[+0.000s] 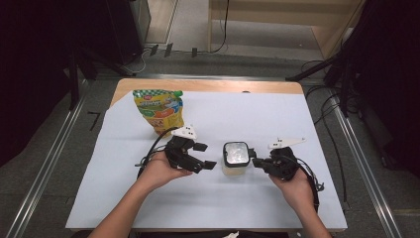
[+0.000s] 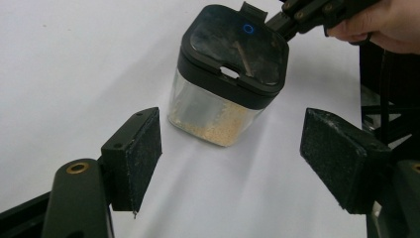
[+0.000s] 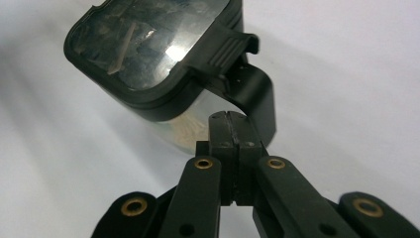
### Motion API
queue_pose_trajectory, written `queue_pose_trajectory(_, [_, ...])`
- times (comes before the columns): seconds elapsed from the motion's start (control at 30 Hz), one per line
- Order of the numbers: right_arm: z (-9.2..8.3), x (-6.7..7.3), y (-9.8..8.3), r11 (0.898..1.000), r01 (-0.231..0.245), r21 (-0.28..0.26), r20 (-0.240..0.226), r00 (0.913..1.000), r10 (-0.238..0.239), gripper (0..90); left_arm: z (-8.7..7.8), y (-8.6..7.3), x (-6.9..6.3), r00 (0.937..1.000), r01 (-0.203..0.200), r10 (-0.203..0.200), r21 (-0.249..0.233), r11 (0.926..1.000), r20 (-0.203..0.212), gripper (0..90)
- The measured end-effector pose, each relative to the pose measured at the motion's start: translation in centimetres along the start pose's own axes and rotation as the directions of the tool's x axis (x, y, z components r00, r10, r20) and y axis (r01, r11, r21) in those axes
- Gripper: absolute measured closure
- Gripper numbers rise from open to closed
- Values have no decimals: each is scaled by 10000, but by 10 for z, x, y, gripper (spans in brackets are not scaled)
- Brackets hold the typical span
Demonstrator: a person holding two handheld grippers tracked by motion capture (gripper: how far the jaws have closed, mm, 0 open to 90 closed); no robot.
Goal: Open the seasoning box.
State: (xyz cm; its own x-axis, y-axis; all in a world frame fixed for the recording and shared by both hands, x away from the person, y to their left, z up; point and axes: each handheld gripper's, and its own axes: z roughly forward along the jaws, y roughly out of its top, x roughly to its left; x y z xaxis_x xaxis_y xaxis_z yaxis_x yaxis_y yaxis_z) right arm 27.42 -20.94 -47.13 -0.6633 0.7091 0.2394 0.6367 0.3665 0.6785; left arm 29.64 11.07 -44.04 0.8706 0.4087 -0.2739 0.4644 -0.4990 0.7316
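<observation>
A clear square container [image 1: 236, 157] with a black lid stands mid-table; pale crumbs lie in its bottom [image 2: 213, 126]. My left gripper [image 1: 207, 155] is just left of it, jaws open wide. In the left gripper view the container [image 2: 228, 74] stands beyond the gap between the pads [image 2: 138, 148], apart from them. My right gripper [image 1: 256, 161] is at the container's right side, jaws shut together. In the right gripper view its tips [image 3: 233, 124] lie just under the lid's ribbed latch tab [image 3: 225, 47], with nothing between them. The left gripper view also shows the right gripper [image 2: 282, 20] at the lid's far edge.
A yellow and green snack pouch [image 1: 159, 111] stands upright at the back left. A white sheet [image 1: 257, 111] covers the wooden table [image 1: 208, 85]. Cables trail from both grippers toward the near edge. Dark stands and floor cables ring the table.
</observation>
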Motion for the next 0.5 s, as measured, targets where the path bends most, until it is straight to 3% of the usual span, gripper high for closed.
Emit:
queue_pose_trajectory(0.2, [-9, -5, 1, 9999, -61, -133, 262, 9996, 65, 900, 8, 4, -2, 9997, -199, 194, 345, 9992, 153, 196])
queue_pose_trajectory(0.33, [-11, -9, 3, 9994, -164, -294, 303, 9994, 173, 900, 16, 7, -2, 9970, -765, 768, 639, 9950, -29, 176])
queue_pose_trajectory(0.5, [-10, -12, 7, 9993, -122, -359, 218, 9997, 130, 900, 23, 16, -3, 9953, -973, 970, 888, 9913, 76, 148])
